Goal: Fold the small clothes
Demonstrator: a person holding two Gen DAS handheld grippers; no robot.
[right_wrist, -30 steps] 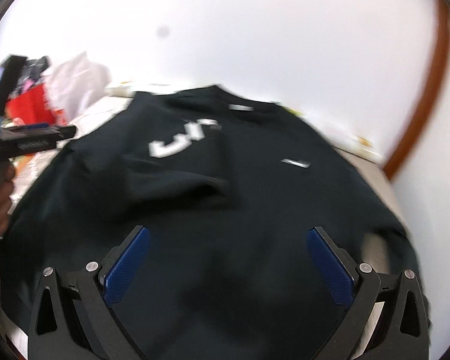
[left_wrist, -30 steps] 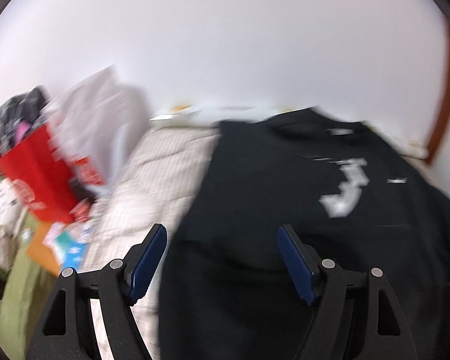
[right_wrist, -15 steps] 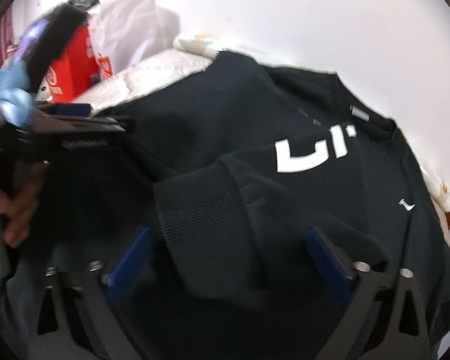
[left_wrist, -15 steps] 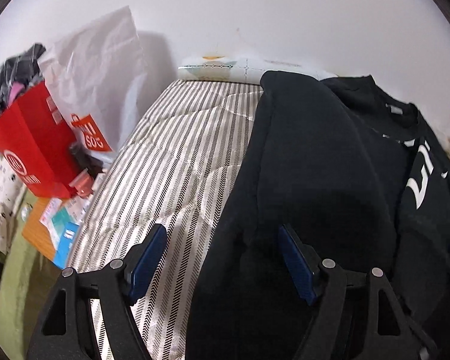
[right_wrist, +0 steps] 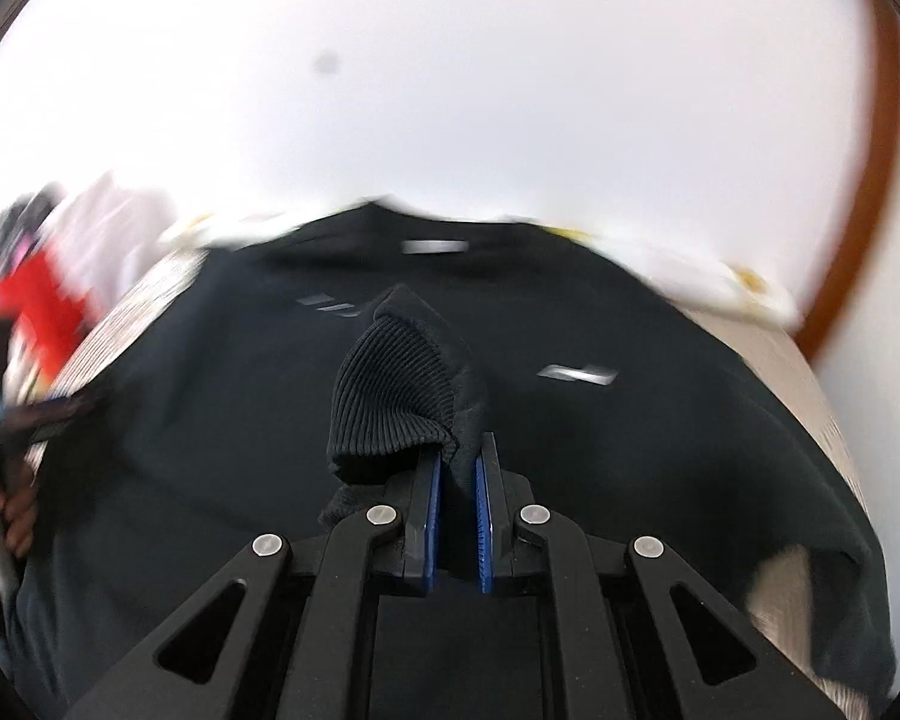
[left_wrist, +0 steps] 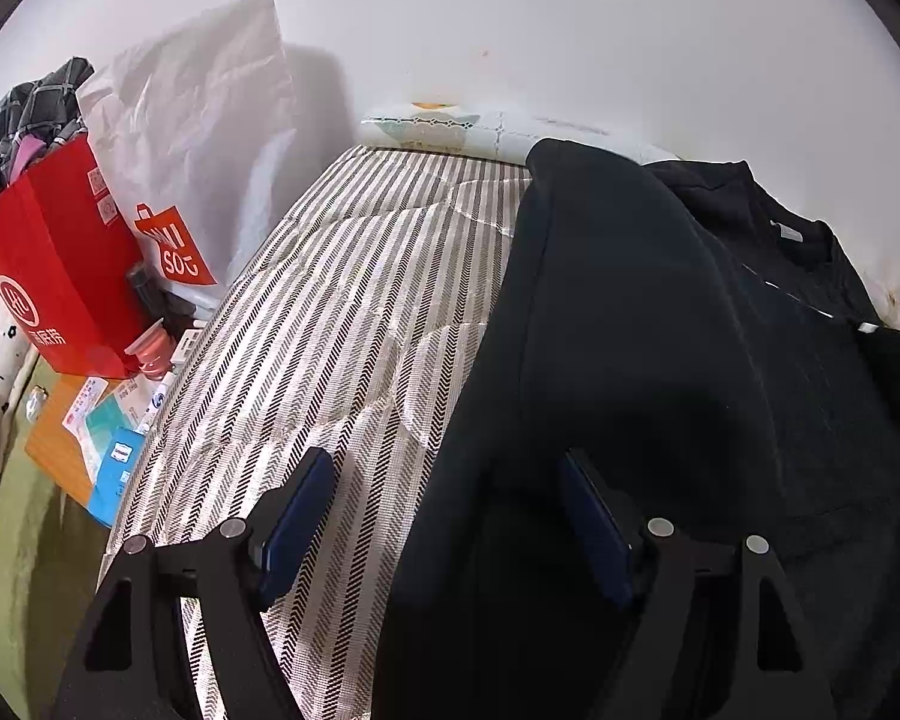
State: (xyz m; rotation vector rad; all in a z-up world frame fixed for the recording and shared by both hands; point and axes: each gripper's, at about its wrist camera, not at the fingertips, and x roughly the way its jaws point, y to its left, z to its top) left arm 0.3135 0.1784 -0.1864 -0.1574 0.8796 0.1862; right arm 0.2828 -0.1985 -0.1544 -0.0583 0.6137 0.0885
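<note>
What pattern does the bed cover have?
Beige and dark herringbone stripes on the bed cover, clearest in the left wrist view.

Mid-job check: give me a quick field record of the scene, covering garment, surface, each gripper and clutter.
garment: black sweatshirt, spread on the bed, one sleeve folded across its front
surface: striped mattress
right gripper: shut on the ribbed cuff of the sleeve
left gripper: open, its pads astride the sweatshirt's side edge, not pressing on it
clutter: red bag and white plastic bag beside the bed
view quality: right wrist view blurred
</note>
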